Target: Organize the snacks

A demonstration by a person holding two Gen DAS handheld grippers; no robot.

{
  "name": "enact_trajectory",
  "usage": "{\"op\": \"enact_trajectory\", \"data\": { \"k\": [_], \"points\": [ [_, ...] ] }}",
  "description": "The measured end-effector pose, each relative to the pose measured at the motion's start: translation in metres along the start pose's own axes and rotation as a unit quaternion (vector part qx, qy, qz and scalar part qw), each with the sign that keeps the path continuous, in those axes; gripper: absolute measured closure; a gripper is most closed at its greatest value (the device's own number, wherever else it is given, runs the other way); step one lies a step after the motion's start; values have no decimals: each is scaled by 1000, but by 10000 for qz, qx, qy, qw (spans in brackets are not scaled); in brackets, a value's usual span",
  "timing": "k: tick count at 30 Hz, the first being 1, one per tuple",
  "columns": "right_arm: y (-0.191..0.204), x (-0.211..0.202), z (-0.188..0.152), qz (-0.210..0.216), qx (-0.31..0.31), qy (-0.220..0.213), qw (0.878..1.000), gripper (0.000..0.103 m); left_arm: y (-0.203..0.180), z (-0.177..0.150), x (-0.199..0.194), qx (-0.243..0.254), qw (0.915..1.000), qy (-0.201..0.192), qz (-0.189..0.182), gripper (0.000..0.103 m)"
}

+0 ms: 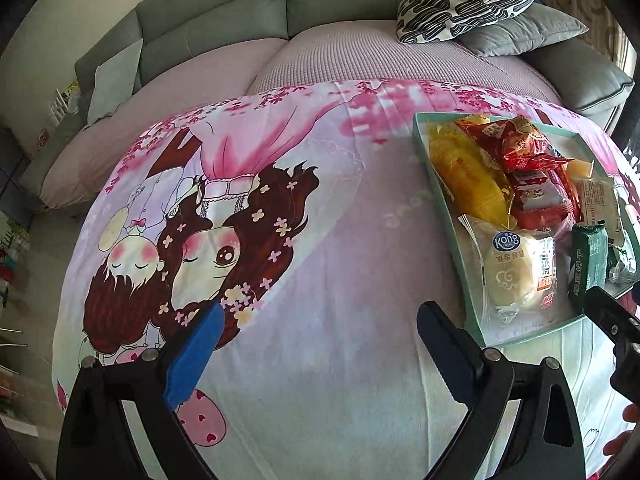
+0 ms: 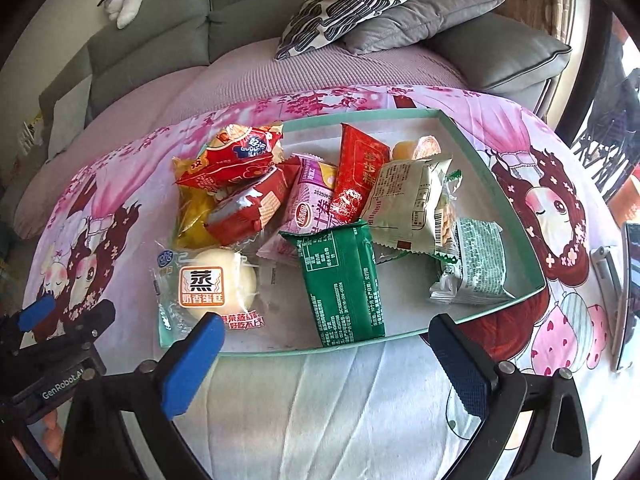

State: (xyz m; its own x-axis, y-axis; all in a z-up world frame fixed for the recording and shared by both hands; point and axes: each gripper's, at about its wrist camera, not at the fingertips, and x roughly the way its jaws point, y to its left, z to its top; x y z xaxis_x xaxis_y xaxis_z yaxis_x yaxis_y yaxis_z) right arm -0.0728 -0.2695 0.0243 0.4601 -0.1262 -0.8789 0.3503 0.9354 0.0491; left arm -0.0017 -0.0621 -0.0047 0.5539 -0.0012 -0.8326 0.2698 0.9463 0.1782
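A shallow mint-green tray (image 2: 472, 140) on a pink cartoon tablecloth holds several packaged snacks: a steamed-cake pack (image 2: 208, 284), a green biscuit pack (image 2: 344, 280), red packs (image 2: 240, 156), a purple pack (image 2: 312, 196) and pale packs (image 2: 412, 204). My right gripper (image 2: 328, 344) is open and empty just before the tray's near rim. My left gripper (image 1: 320, 340) is open and empty over bare cloth, left of the tray (image 1: 420, 128); the steamed-cake pack (image 1: 516, 276) lies nearest it. The right gripper's finger (image 1: 612, 316) shows at the right edge.
A grey sofa (image 2: 248, 12) with a pink cover stands behind the table, with a patterned pillow (image 2: 352, 0) and grey cushions. A phone on a stand (image 2: 628, 292) sits at the table's right edge. The left gripper (image 2: 60, 320) shows at the left.
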Motion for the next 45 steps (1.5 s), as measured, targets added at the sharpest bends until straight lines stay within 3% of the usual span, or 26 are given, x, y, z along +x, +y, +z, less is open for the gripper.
{"op": "enact_trajectory", "data": {
  "k": [45],
  "points": [
    [9,7,-3,-111,-255,196,9994,0,4,0,6,-77,9999,12,107,6]
  ]
}}
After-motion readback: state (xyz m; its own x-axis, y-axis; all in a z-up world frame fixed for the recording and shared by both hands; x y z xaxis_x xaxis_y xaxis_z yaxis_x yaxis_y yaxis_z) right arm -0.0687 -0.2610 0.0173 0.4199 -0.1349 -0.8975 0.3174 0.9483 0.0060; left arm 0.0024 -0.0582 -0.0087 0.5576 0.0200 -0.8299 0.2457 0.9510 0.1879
